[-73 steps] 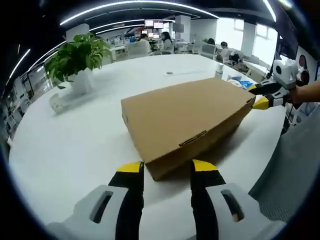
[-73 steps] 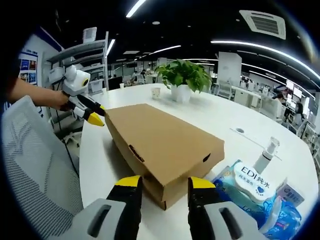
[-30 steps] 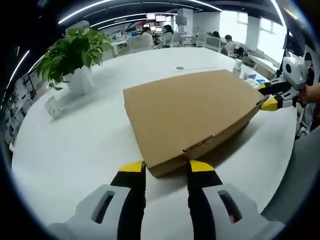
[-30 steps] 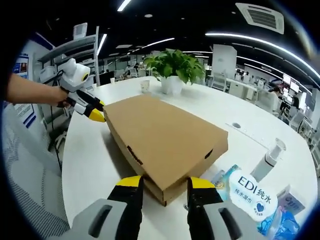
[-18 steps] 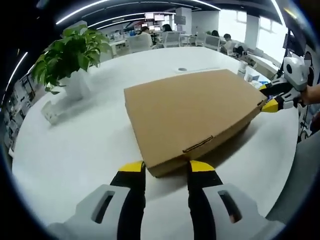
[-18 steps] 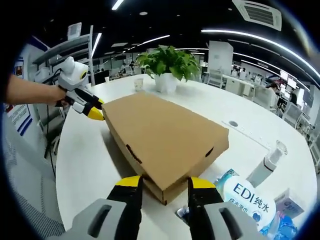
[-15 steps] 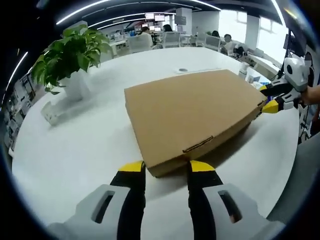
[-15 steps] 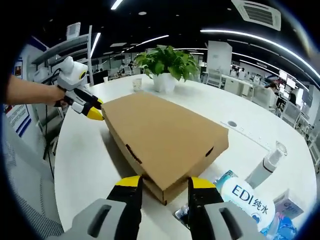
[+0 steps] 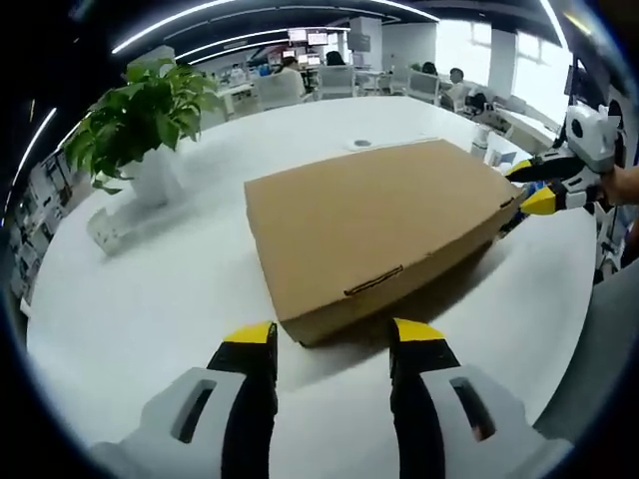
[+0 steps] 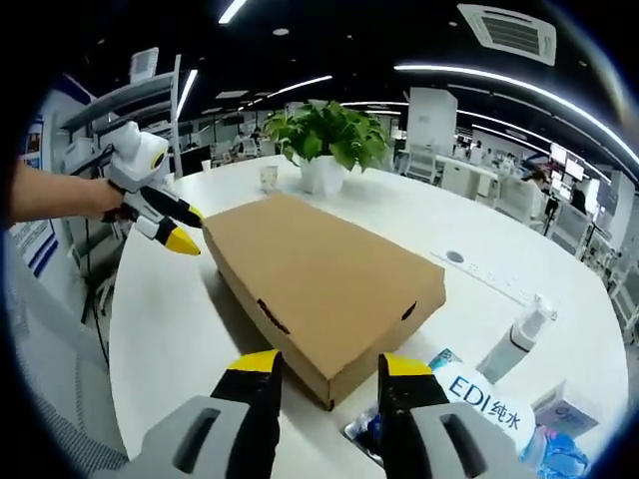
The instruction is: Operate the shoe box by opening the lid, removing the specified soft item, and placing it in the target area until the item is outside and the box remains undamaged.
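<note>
In the left gripper view, the left hand-held gripper (image 9: 331, 344) rises from 6 o'clock with its yellow-tipped jaws spread wide and nothing between them, the tips just short of the near corner of the shoe box (image 9: 374, 225). The box is closed, lid flat, and lies on the white counter (image 9: 150, 289) at the middle of the view. Beyond it at 10 o'clock a potted plant (image 9: 140, 120) stands on the counter, well apart from the box. At 3 o'clock the right hand-held gripper (image 9: 534, 188), held in a person's hand (image 9: 624, 185), reaches in level toward the box's far corner, its jaws parted and the tips right at the cardboard; whether they touch cannot be told.

In the right gripper view, the right hand-held gripper (image 10: 321, 367) comes up from 6 o'clock, jaws likewise well apart and empty, straddling the near corner of the shoe box (image 10: 319, 274) without clear contact. At 4 o'clock, just beside the box, lie a blue-and-white packet (image 10: 494, 404) and a pump bottle (image 10: 514, 339). At 9 o'clock the left hand-held gripper (image 10: 172, 228) points along the counter (image 10: 160, 319) at the box's far corner, a hand (image 10: 95, 200) and forearm stretched out behind it. The plant (image 10: 324, 135) stands at 12 o'clock.
</note>
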{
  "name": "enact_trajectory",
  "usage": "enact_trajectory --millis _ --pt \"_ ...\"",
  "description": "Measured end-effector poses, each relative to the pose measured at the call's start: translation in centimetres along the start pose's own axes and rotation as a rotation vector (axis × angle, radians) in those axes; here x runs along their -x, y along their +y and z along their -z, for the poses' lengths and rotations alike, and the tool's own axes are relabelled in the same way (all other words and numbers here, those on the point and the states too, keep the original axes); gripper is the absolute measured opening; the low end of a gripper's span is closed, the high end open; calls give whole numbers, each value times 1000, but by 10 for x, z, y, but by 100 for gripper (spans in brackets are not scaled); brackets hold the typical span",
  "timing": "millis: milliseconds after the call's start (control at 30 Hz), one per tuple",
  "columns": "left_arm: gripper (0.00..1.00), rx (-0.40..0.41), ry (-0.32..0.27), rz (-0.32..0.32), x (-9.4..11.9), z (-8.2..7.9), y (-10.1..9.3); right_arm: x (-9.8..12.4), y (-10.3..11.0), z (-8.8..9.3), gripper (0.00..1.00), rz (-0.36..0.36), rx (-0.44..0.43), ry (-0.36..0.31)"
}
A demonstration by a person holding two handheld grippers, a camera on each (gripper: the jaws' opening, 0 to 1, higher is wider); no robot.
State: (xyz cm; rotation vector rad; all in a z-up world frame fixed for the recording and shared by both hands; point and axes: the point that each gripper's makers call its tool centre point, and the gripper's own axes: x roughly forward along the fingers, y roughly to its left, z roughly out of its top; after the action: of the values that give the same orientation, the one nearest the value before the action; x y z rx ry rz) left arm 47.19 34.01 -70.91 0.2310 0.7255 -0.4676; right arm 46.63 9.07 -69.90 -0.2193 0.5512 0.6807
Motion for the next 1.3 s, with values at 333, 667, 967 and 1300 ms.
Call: enact_trajectory --millis 333,667,967,1300 --pt "54 53 -126 24 52 -21 -24 57 -11 -6 55 85 -2 -40" --pt "71 71 -190 89 106 -28 -69 127 -14 14 84 124 -100 -30" --pt "88 89 -230 166 136 -22 -110 195 -13 34 99 229 -148 -53" --pt "99 58 -220 205 155 -9 -131 248 3 43 100 297 -137 -99"
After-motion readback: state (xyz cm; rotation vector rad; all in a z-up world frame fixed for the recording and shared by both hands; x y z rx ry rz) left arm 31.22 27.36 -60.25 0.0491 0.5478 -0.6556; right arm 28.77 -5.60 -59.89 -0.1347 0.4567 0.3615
